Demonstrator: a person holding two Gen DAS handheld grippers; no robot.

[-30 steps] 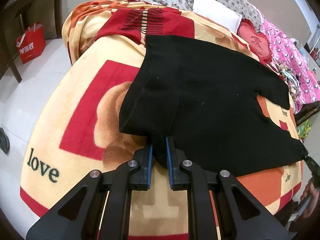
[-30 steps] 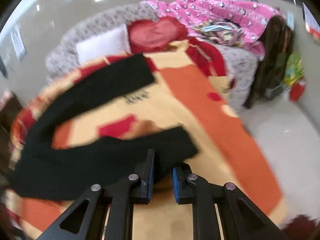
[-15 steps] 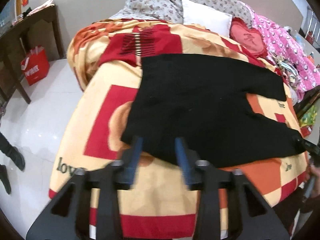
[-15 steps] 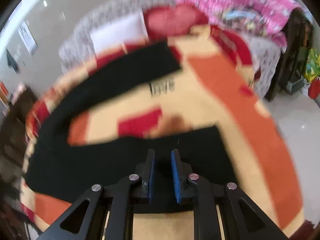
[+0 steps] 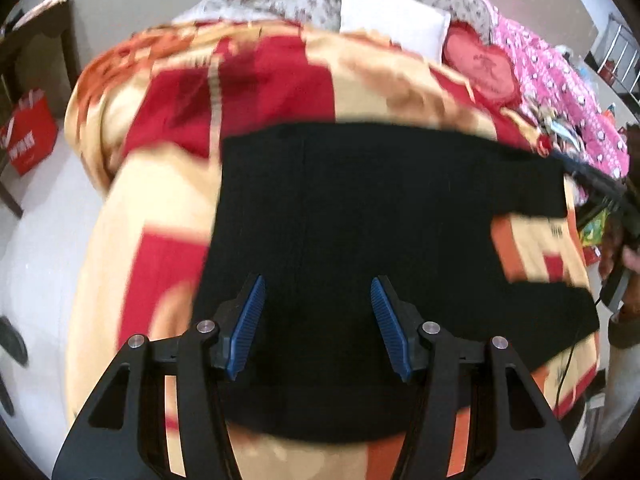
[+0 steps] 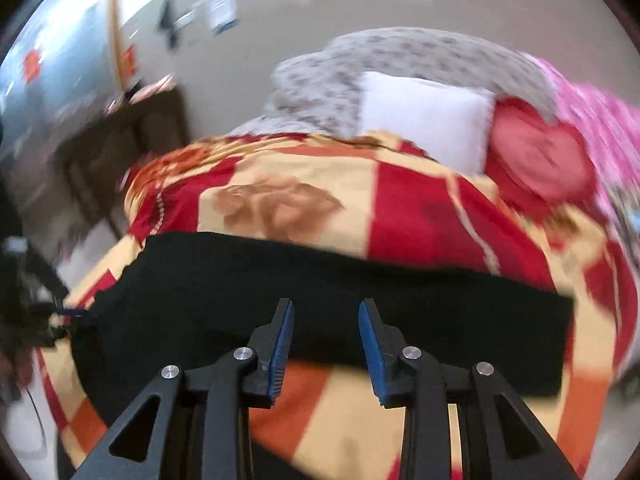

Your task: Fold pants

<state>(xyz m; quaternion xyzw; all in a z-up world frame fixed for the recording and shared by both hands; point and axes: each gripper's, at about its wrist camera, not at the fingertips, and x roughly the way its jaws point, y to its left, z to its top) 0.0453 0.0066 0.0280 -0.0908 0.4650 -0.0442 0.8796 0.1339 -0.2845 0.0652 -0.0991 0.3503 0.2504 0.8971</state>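
Black pants [image 5: 360, 220] lie spread flat on a red, orange and cream blanket [image 5: 168, 216] on a bed. Two legs point right with a gap between them. My left gripper [image 5: 318, 320] is open and empty above the waist end. In the right wrist view the pants [image 6: 320, 292] lie as a dark band across the blanket. My right gripper [image 6: 326, 336] is open and empty over a leg's near edge. The right gripper also shows at the far right of the left wrist view [image 5: 600, 188].
A white pillow [image 5: 392, 32], a red heart cushion [image 5: 484, 68] and pink bedding [image 5: 560, 92] lie at the head of the bed. A red bag [image 5: 28, 140] stands on the white floor at left, beside a dark wooden table [image 6: 120, 152].
Both grippers were shut on the pants a second ago and have let go. The pants now lie flat. Both grippers have opened and moved; the right view has swung left.
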